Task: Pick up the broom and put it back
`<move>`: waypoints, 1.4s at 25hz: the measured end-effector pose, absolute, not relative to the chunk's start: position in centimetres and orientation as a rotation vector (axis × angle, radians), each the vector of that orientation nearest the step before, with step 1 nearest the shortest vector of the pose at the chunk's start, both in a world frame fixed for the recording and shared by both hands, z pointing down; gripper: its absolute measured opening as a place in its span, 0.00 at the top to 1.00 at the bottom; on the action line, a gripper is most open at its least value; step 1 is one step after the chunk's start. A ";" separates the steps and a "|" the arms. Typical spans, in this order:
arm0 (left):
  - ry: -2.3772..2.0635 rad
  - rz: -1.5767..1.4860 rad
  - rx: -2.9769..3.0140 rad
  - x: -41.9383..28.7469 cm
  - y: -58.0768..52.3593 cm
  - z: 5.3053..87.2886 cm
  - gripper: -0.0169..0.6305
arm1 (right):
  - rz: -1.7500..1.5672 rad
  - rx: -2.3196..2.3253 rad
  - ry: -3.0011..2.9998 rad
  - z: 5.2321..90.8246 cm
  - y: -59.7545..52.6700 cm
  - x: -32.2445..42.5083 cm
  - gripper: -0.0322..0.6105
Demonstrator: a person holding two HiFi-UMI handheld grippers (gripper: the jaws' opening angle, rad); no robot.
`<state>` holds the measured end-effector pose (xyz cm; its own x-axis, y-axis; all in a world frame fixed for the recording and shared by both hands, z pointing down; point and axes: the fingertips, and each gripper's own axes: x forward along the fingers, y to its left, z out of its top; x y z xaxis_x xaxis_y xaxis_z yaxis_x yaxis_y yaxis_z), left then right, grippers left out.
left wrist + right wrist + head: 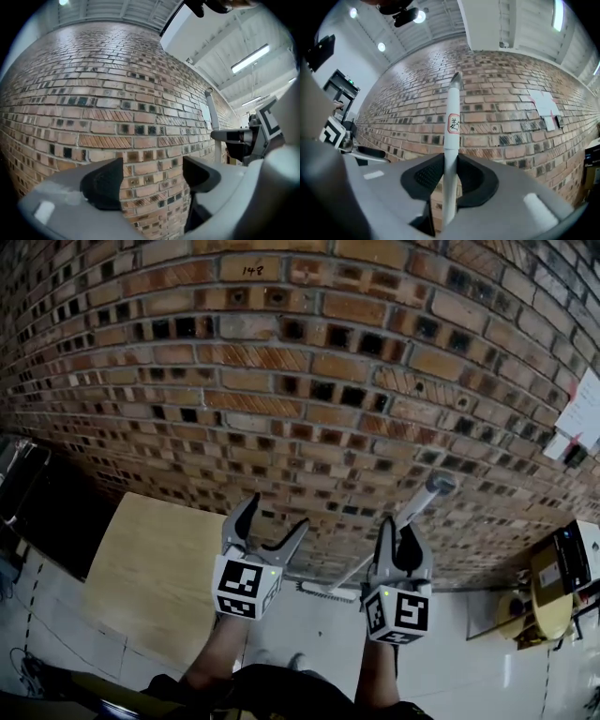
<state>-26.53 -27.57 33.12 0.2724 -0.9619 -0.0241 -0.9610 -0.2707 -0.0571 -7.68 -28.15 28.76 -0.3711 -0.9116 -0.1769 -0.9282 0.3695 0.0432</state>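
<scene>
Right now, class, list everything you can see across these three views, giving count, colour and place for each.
brick wall: one, red-brown, fills the background
broom: one, pale handle with red-edged label, slanting up toward the wall
wooden board: one, light tan, lower left
paper sheets: a few, white, on the wall at right
yellow item: one, lower right, kind unclear
floor: grey, below
left gripper: grey, open, empty
right gripper: grey, shut on the broom handle
</scene>
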 end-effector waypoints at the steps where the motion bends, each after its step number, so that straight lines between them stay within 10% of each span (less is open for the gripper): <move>1: 1.860 -0.014 -2.446 -26.6 -27.3 32.4 0.34 | 0.226 -1.675 2.485 28.0 -27.9 -7.8 0.81; 35: 1.838 -0.062 -2.480 -23.6 -27.9 33.3 0.35 | 0.149 -1.664 2.544 30.9 -28.0 -4.8 0.81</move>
